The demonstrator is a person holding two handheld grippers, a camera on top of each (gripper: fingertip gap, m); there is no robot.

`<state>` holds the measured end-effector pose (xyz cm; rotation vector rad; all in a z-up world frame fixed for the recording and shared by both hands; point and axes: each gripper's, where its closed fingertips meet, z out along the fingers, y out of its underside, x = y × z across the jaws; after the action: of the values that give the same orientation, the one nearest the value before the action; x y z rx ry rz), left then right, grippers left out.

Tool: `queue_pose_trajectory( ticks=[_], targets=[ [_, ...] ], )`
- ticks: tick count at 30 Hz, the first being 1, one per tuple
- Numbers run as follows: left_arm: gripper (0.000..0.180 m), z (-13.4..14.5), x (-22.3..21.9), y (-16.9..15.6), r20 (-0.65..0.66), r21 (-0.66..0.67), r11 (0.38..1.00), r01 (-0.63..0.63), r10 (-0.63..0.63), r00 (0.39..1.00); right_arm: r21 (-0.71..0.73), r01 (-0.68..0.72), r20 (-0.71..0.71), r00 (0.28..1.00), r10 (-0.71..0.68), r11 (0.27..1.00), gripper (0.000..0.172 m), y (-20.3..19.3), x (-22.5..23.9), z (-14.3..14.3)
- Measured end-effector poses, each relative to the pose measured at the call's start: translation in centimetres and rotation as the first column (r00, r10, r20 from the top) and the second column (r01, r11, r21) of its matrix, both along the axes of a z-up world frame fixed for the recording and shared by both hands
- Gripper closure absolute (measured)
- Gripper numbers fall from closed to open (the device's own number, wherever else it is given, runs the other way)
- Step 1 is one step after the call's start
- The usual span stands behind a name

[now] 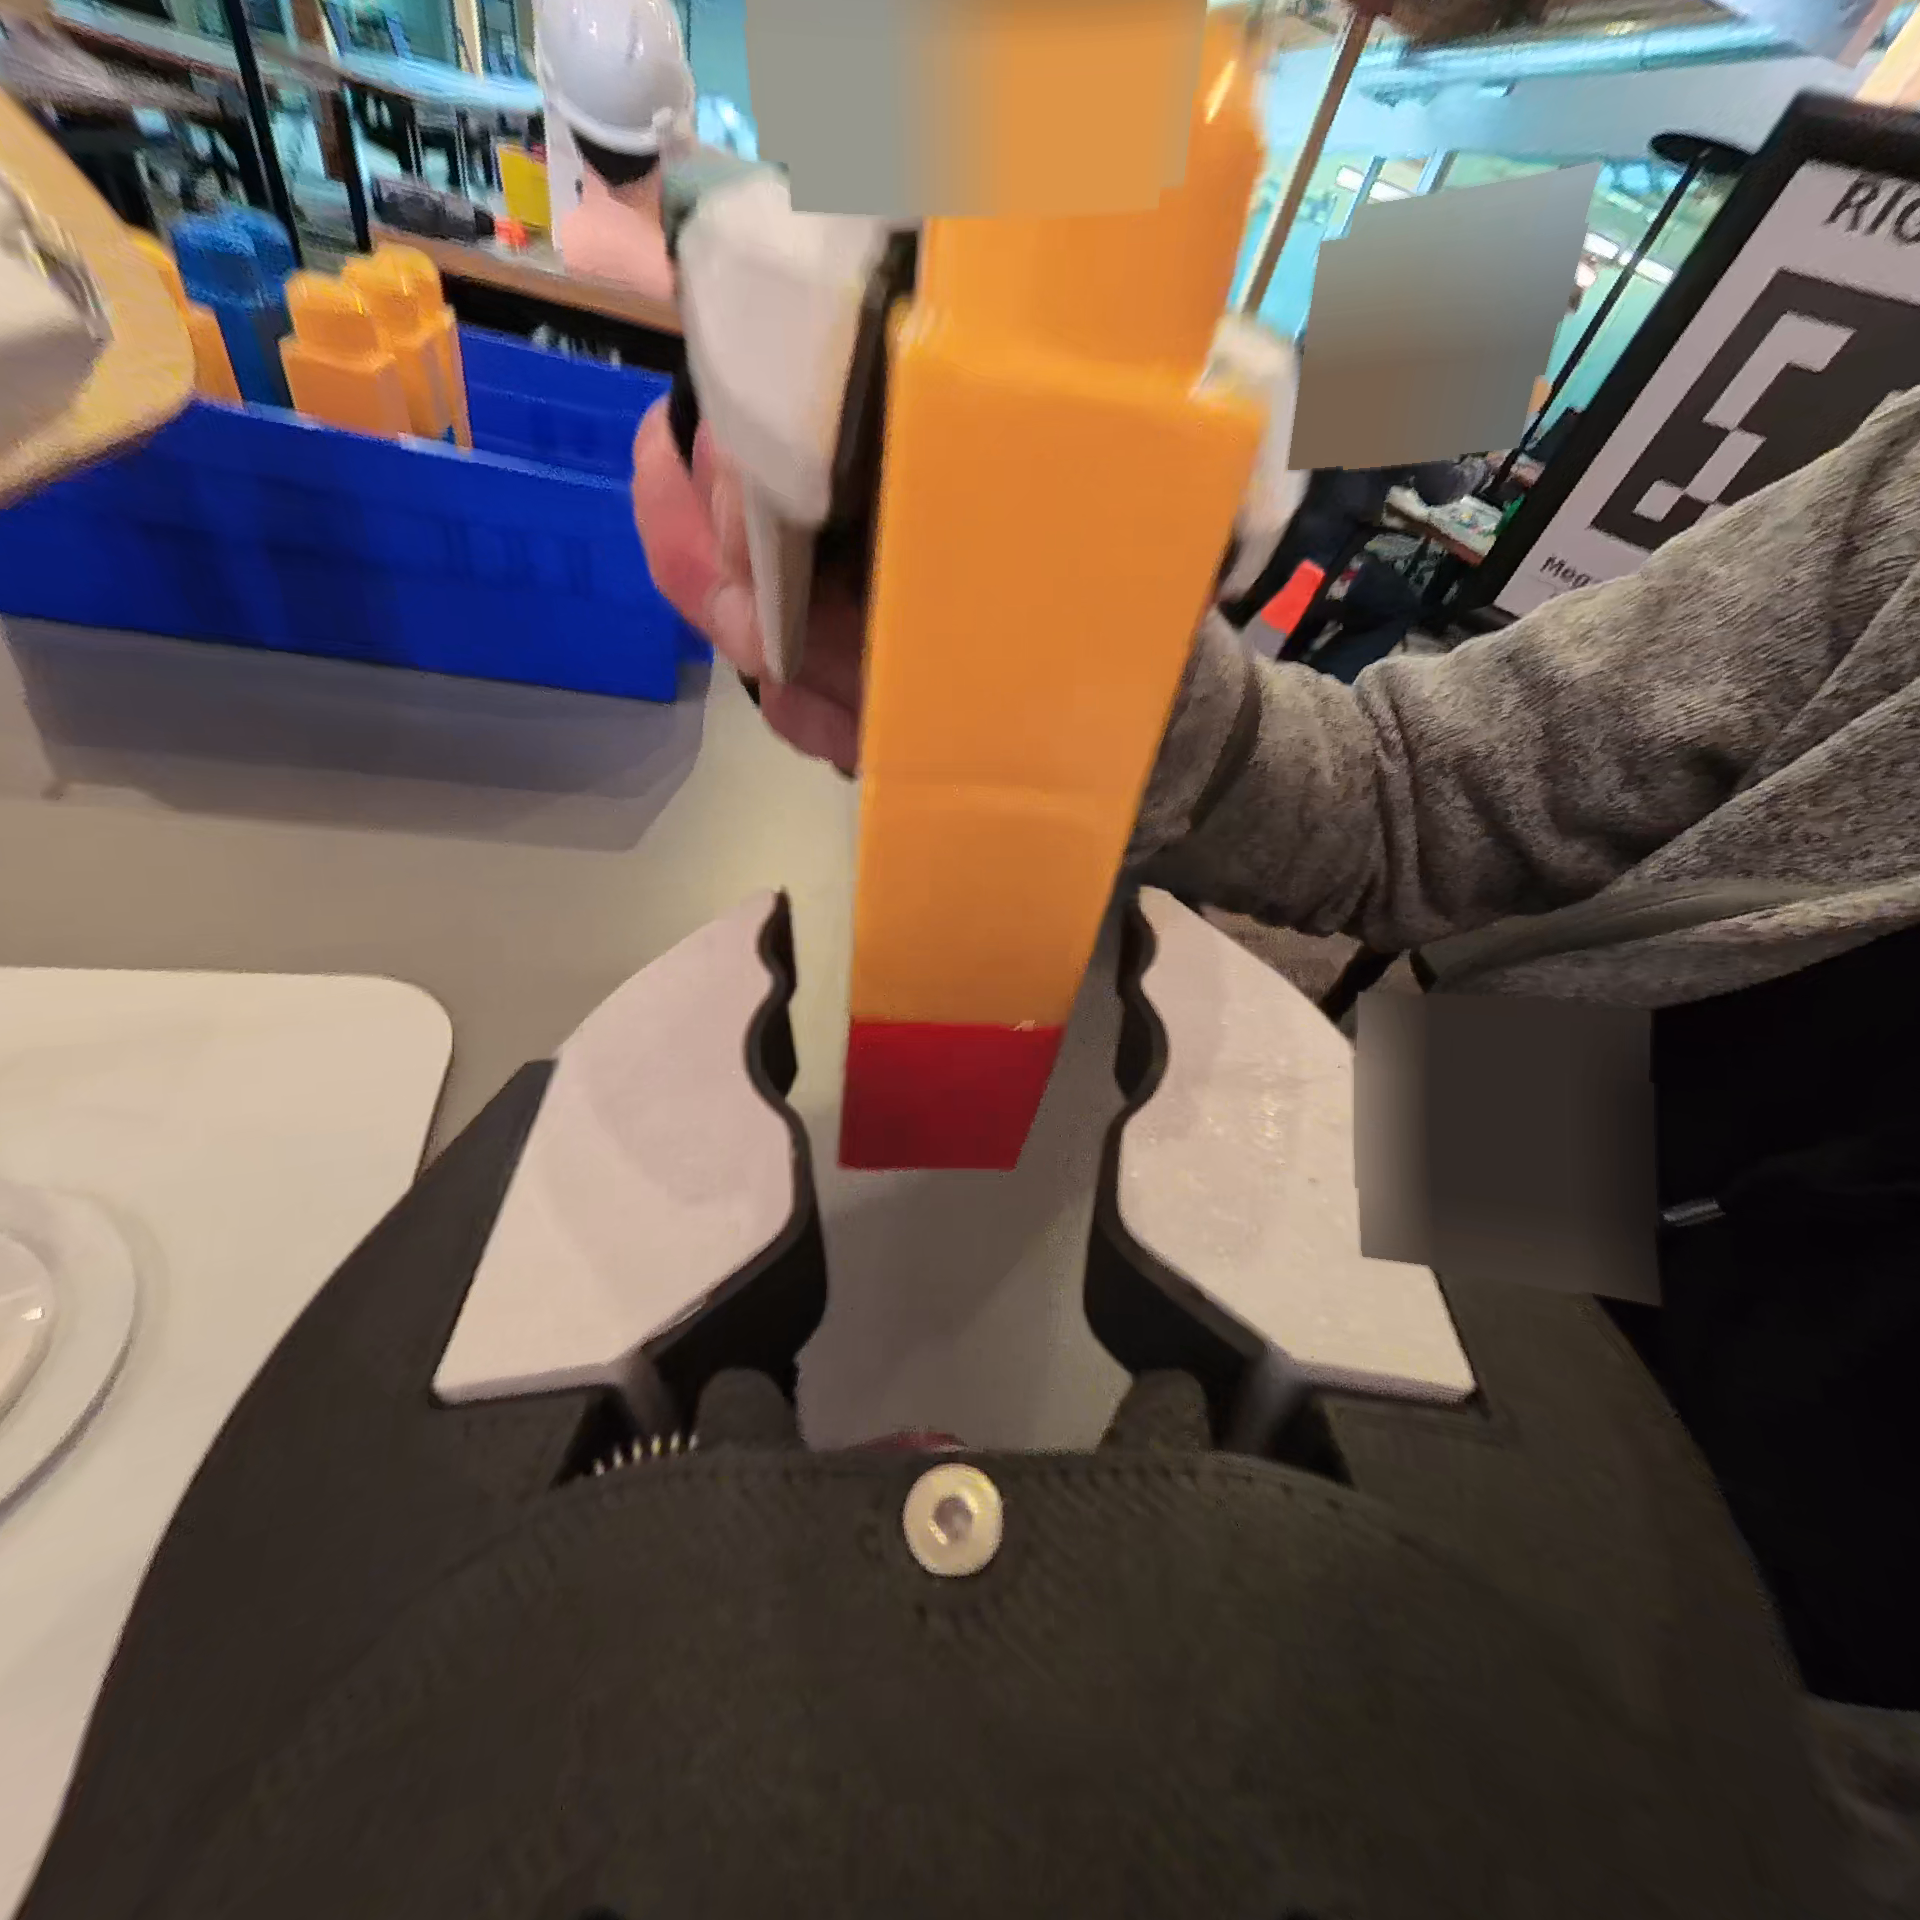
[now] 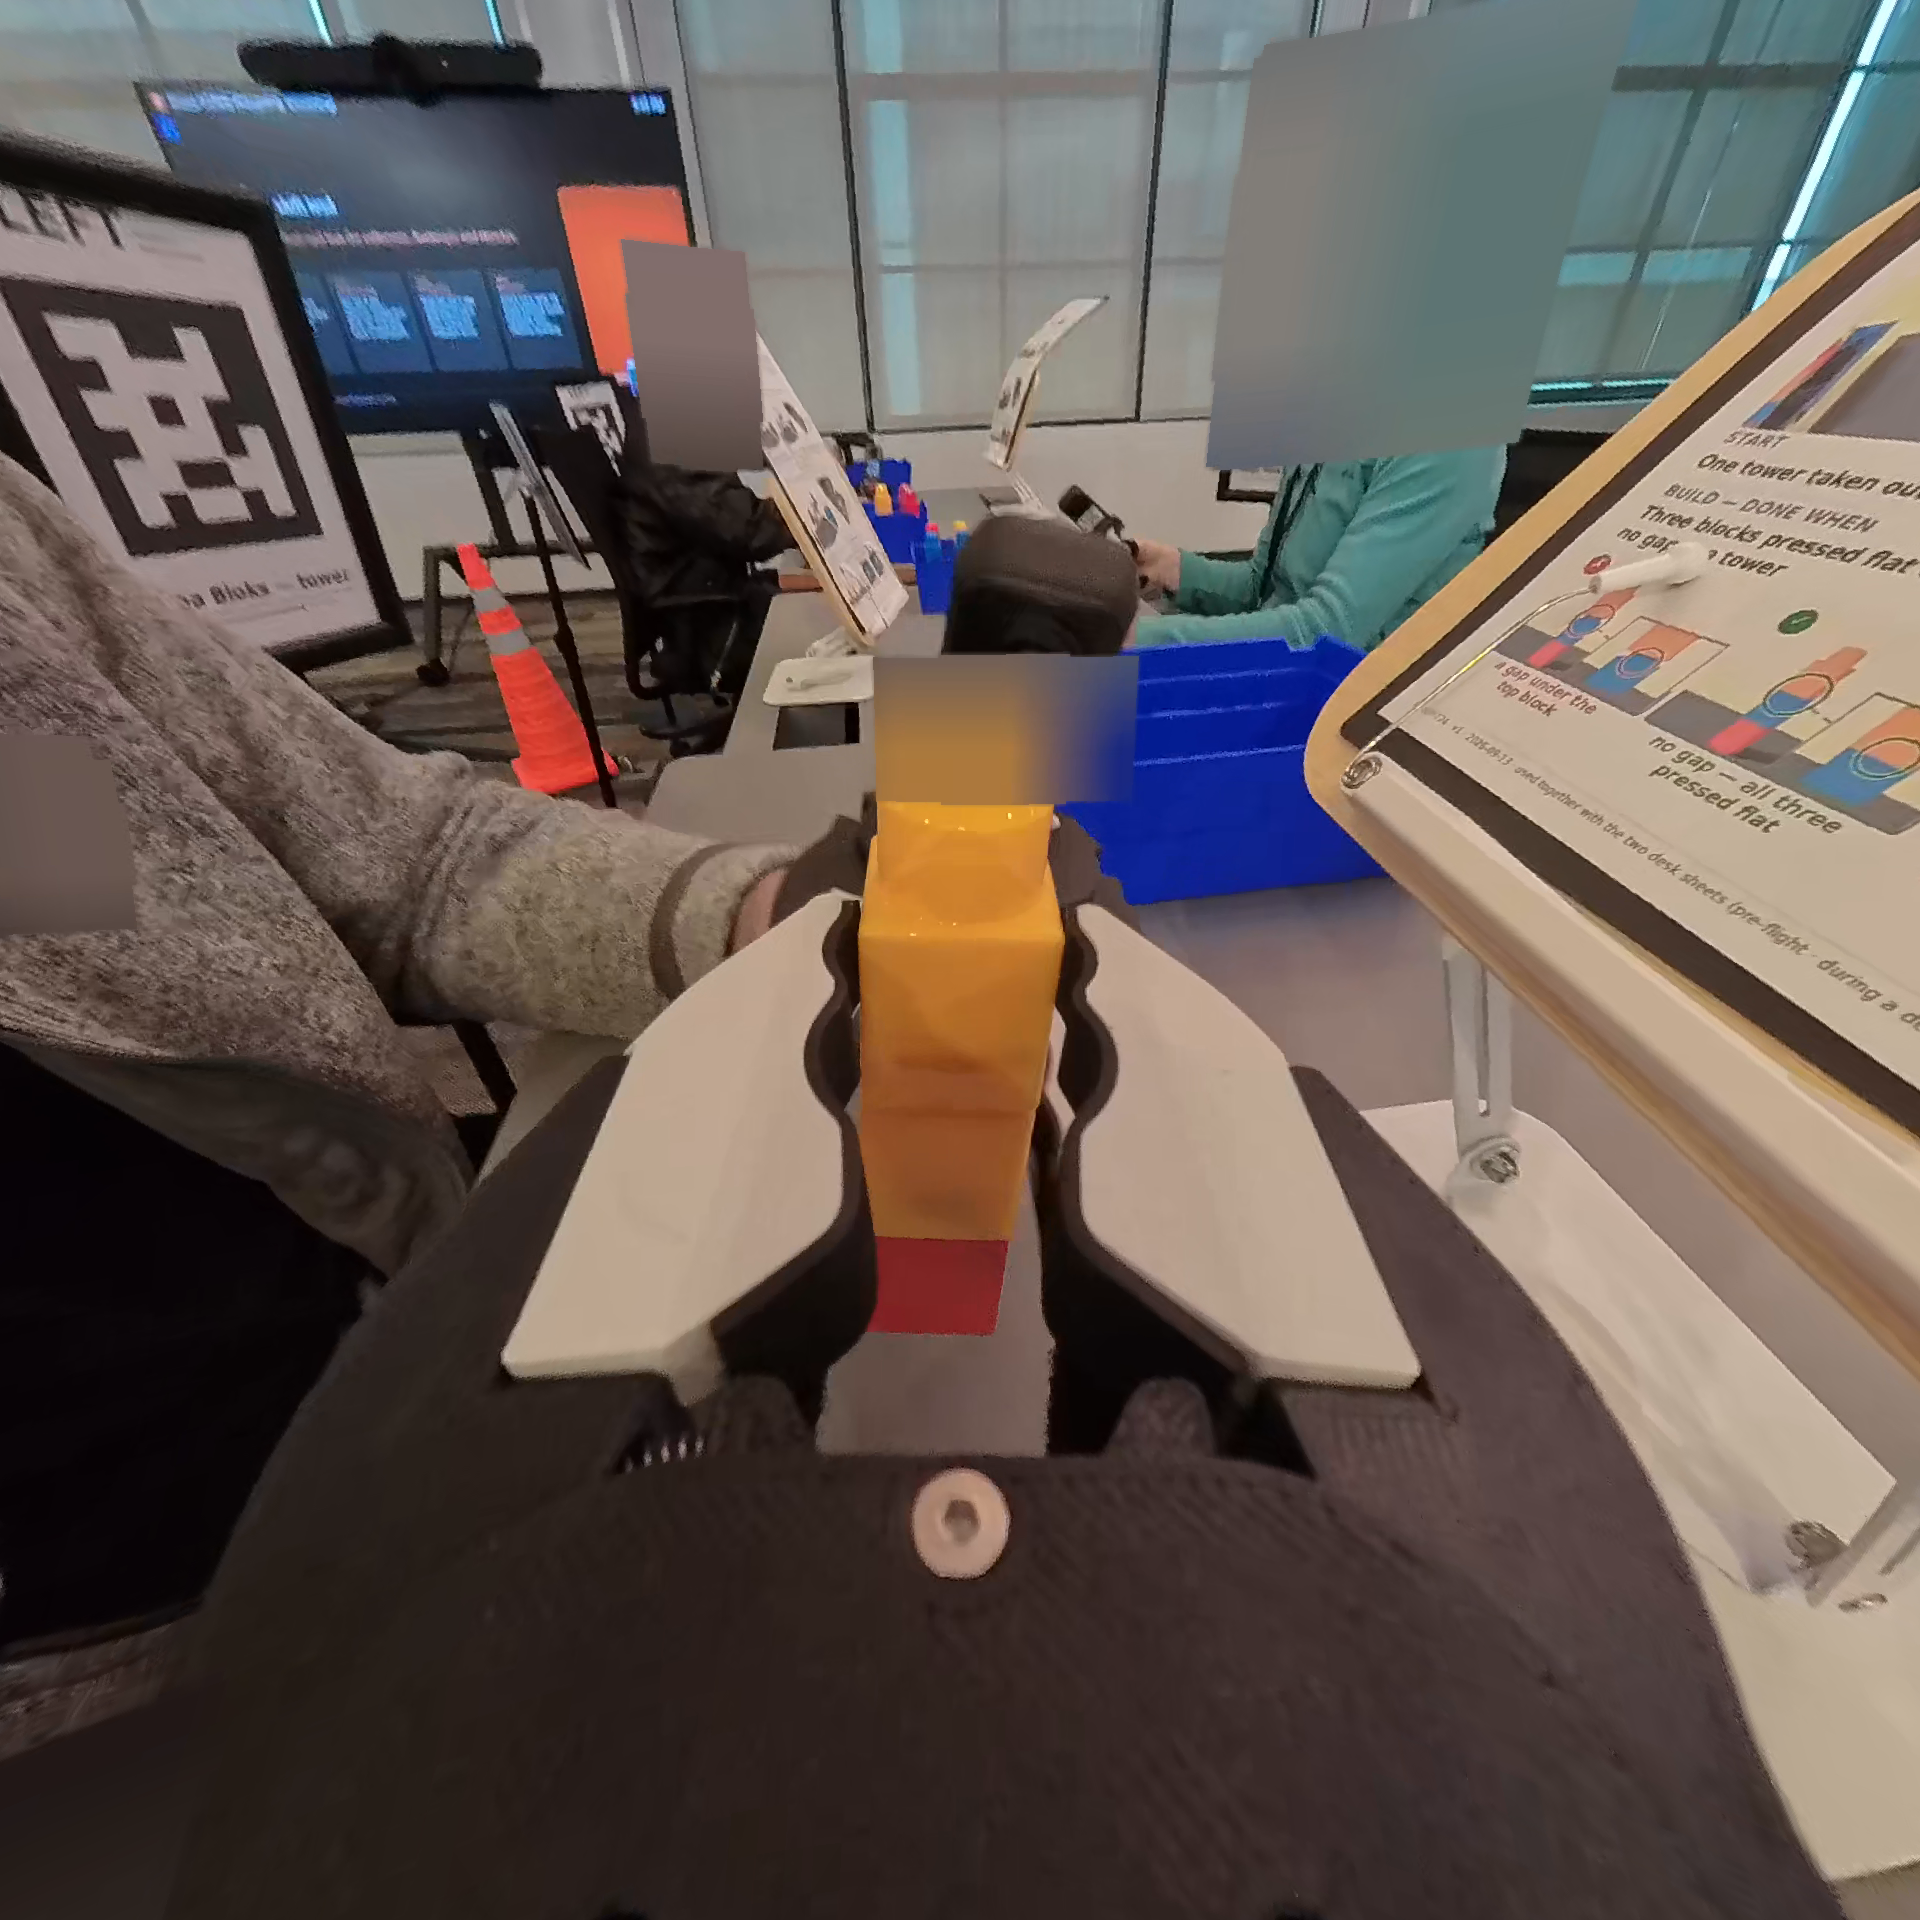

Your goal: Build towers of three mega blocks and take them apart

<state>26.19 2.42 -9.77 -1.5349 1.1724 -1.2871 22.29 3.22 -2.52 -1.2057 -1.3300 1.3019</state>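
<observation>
Right wrist view: right gripper [image 2: 961, 977] clamps orange-red tower [image 2: 951, 1039]; left gripper [image 1: 956, 977] spread, tower between, untouched.

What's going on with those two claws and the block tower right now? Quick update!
Right gripper clamped on upper orange block. Left gripper open around tower, not touching. Red block at bottom. Nothing in the way.

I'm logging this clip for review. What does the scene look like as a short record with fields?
tower: red block at the bottom, two orange blocks above
right tool: closed on the upper orange block, pads pressing both sides
left tool: open around the tower's lower part, a gap showing on each side
blue bin: on the table, more orange and blue blocks in it
instruction board: on a stand at the right
table: light grey
</observation>
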Motion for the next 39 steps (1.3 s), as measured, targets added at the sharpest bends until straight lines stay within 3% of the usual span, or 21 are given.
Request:
queue_pose_trajectory(
  ticks=[5,20,39],
  targets=[
    [0.143,-0.62,0.54,-0.28,-0.038,0.066,0.998,0.006,-0.003,0.999,-0.041,-0.017,-0.029,0.999,0.016,0.999,0.135,0.01,0.16,0.31],
    [0.144,-0.73,0.13,0.4,-0.08,0.096,0.994,-0.054,0.062,0.995,-0.017,0.01,-0.008,1.0,-0.01,1.0,0.135,0.28,0.31,0.11],
    [0.144,-0.74,0.46,-0.4,-0.078,0.075,0.997,0.0,0.005,0.997,-0.006,-0.041,0.008,0.999,0.041,0.999,0.135,-0.21,0.54,0.08]
  ],
)
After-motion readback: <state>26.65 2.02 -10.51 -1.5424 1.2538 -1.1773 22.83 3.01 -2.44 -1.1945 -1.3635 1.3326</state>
